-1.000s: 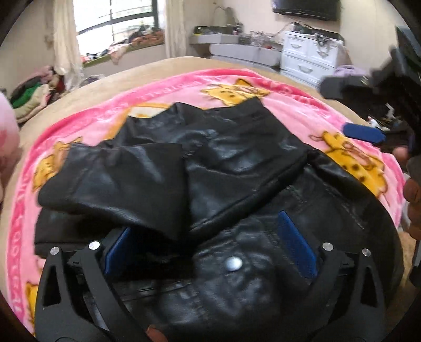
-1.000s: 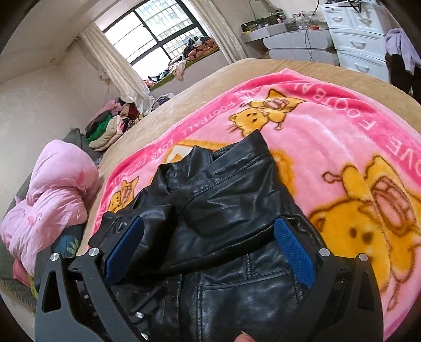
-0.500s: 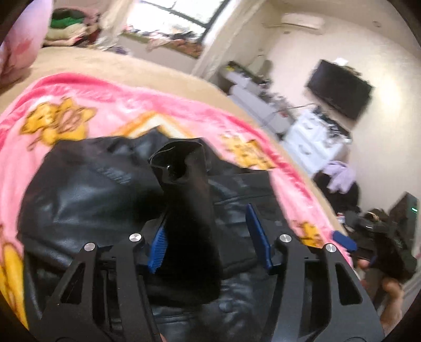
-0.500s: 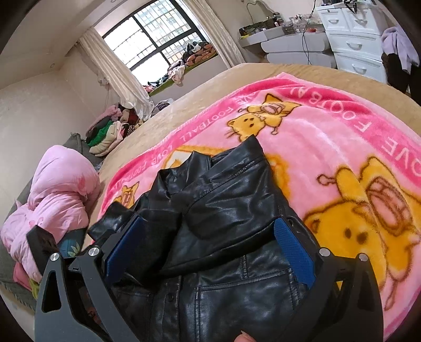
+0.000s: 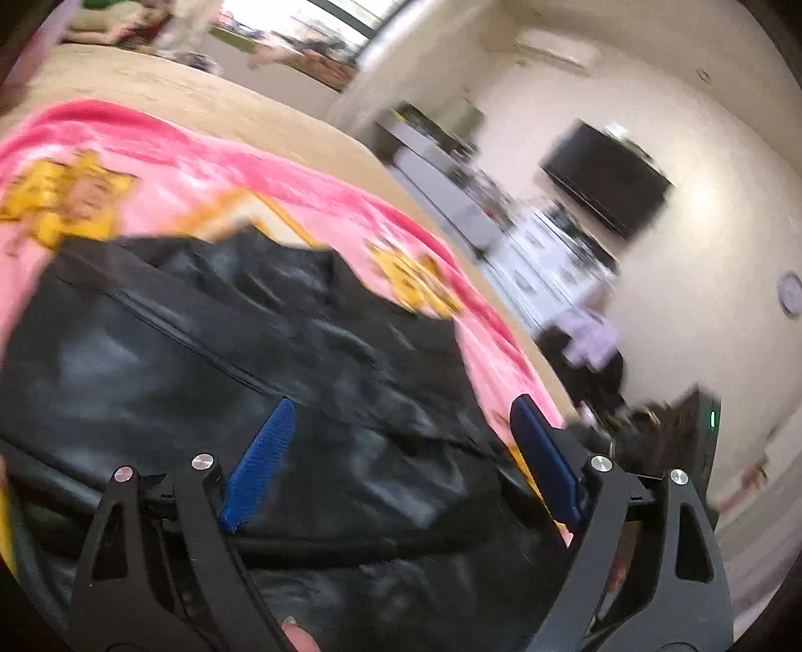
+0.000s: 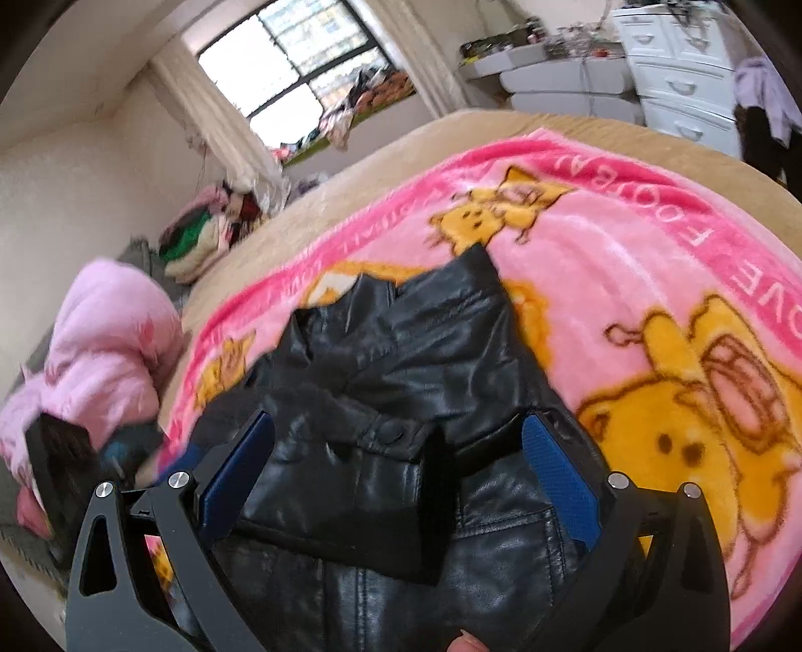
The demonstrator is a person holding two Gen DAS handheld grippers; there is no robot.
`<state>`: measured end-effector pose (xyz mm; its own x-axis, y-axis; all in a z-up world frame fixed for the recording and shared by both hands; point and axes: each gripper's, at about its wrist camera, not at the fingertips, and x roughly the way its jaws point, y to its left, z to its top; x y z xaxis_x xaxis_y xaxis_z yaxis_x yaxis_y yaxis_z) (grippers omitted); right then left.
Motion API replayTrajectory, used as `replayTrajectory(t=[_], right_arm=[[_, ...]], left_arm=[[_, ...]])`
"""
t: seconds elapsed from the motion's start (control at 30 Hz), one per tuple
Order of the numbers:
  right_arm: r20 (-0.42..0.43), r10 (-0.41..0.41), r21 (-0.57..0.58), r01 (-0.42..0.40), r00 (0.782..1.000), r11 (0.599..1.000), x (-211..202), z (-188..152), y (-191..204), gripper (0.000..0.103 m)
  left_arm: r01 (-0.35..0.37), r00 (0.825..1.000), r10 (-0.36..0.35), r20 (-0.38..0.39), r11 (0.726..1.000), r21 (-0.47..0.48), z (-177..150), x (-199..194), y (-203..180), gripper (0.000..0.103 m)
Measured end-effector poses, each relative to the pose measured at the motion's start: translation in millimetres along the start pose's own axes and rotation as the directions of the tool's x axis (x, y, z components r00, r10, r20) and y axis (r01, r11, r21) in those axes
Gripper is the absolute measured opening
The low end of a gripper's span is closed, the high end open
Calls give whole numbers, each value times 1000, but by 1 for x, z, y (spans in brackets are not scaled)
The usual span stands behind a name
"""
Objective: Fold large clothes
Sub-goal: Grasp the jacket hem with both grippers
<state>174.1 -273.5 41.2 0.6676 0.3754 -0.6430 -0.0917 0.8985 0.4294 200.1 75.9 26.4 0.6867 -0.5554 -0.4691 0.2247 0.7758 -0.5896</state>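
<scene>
A black leather jacket (image 6: pixel 401 426) lies on a pink blanket (image 6: pixel 626 261) printed with yellow cartoon animals, spread over a tan bed (image 6: pixel 451 135). A sleeve with a snap cuff (image 6: pixel 366 451) is folded across the jacket's front, nearest the right camera. Around the bed: a pink quilt (image 6: pixel 105 351) bunched at the left, a pile of clothes (image 6: pixel 200 235) by the curtain under the window (image 6: pixel 295 65), a white dresser (image 6: pixel 681 85) with a lilac garment (image 6: pixel 767 90) hung on it, and, in the left view, a dark TV (image 5: pixel 606 178) on the wall and an air conditioner (image 5: pixel 556 47) above it. Nothing lies on top of the jacket.

The left tongs (image 5: pixel 401 451) have just been opening; their blue pads (image 5: pixel 260 456) stand wide apart over the jacket's body and grip nothing. That view is blurred, so whether a pad touches the leather I cannot tell. The right tongs (image 6: pixel 396 476) are also spread wide, straddling the folded sleeve without pressing on it. A fingertip (image 6: pixel 468 642) shows at the bottom edge of the right view.

Along the blanket's border white letters read "FOOTBALL" in part, with "OVE" at the right side.
</scene>
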Motion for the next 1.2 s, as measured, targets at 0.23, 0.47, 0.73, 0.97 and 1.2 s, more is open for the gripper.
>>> replayTrajectory(t=[0.23,0.47,0.73,0.97,1.2], right_arm=[[-124,27,50,-20,992,999,56,-9,-3,78],[-87,129,-26,-131,988,991,58,2,18,14],[66,79,-373,-49,995,926,18,43,73,13],[109,-57,-540,107,992,834,33,51,80,13],[123,-170,-594,210,978,776,61,42,79,14]], left_arm=[[-343,936,348,41,934,-101,29,-30,62,82],[-395,910,410,59,902,-175,38,-48,90,72],[-409,909,415,42,906,-109,33,-30,80,50],[-469,878,465,-111,883,-9,11,20,80,40],[-515,840,522,-147,853,83,-3,35,81,39]])
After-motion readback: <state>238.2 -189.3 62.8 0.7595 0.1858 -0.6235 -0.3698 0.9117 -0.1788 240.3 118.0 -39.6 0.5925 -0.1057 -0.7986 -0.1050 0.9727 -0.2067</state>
